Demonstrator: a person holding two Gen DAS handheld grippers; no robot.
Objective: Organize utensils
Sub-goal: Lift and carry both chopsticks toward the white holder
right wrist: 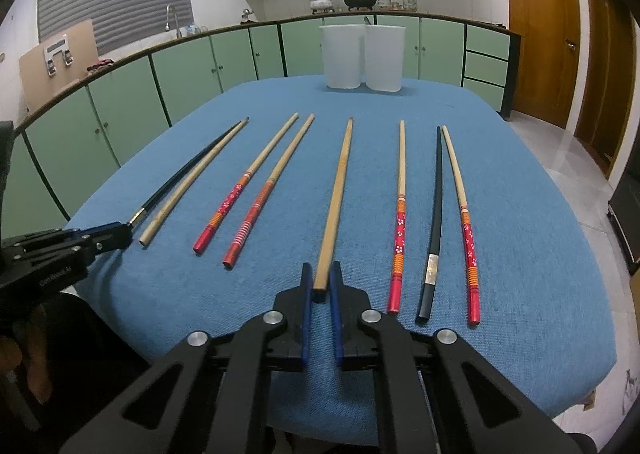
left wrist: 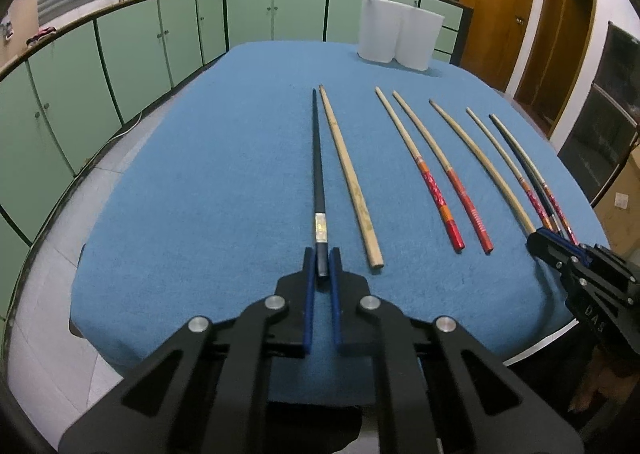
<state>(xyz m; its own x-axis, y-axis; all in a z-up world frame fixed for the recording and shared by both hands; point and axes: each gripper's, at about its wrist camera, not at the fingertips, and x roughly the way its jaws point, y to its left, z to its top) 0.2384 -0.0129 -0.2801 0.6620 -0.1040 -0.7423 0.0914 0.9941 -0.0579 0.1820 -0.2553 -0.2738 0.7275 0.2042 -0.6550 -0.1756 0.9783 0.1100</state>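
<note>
My left hand-held gripper [left wrist: 322, 260] is clamped on the black chopstick [left wrist: 317, 158], my right [right wrist: 321, 274] on the plain wooden chopstick [right wrist: 336, 202]; I should lift both level, toward the white cups [right wrist: 362, 54] ahead

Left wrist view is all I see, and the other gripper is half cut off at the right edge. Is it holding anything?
Observer: Yes. The right gripper is shut on the near end of a plain chopstick.
Operator: And what lies past that stick? It looks bunched up to me.
Observer: Three lie side by side: an inner red chopstick, a right black chopstick and an outer red chopstick.
</note>
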